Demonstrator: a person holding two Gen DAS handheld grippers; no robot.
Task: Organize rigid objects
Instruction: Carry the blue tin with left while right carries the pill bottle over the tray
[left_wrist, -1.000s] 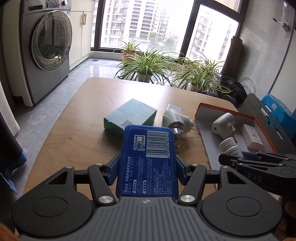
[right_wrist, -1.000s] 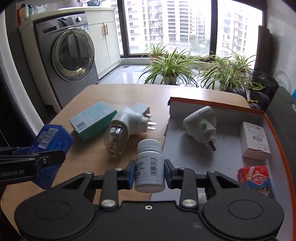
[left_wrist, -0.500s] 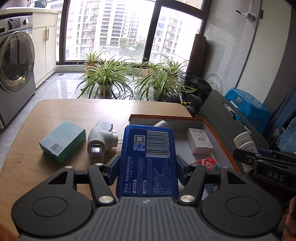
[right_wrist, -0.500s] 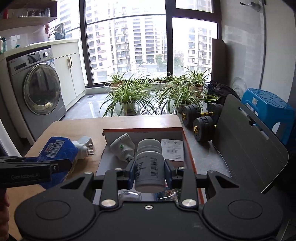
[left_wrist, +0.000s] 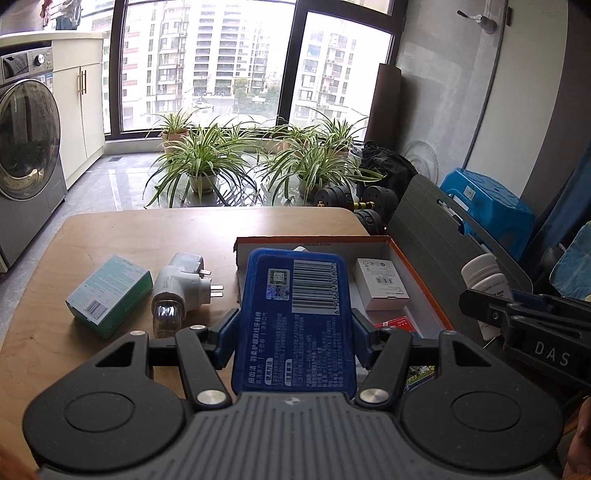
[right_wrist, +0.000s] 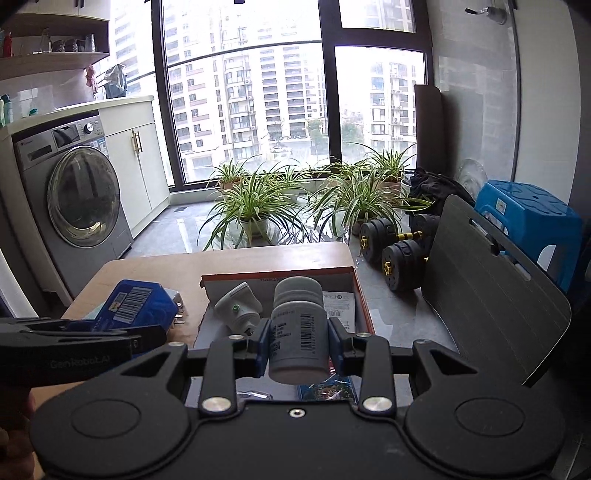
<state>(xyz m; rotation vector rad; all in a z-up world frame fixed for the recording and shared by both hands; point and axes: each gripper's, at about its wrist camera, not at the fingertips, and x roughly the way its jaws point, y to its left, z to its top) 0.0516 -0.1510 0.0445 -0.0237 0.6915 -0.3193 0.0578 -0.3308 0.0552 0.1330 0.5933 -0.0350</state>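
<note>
Over desk (left_wrist: 147, 236), orange-rimmed box (left_wrist: 417, 280) below. Left hand-held gripper (left_wrist: 293, 332) pinches blue floss pack (left_wrist: 293, 321) by long edges: stiff, light. Right hand-held gripper (right_wrist: 297, 343) clamps white pill bottle (right_wrist: 298, 328) at mid-body: smooth, likely slippery.

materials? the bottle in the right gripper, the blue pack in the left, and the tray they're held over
Bottle: looks like matte white plastic with a ribbed cap and paper barcode label. Blue pack: probably glossy plastic, since it shows a sheen and rounded corners. Tray: likely cardboard, with thin orange-edged walls, a grey inside and a ragged corner.
</note>
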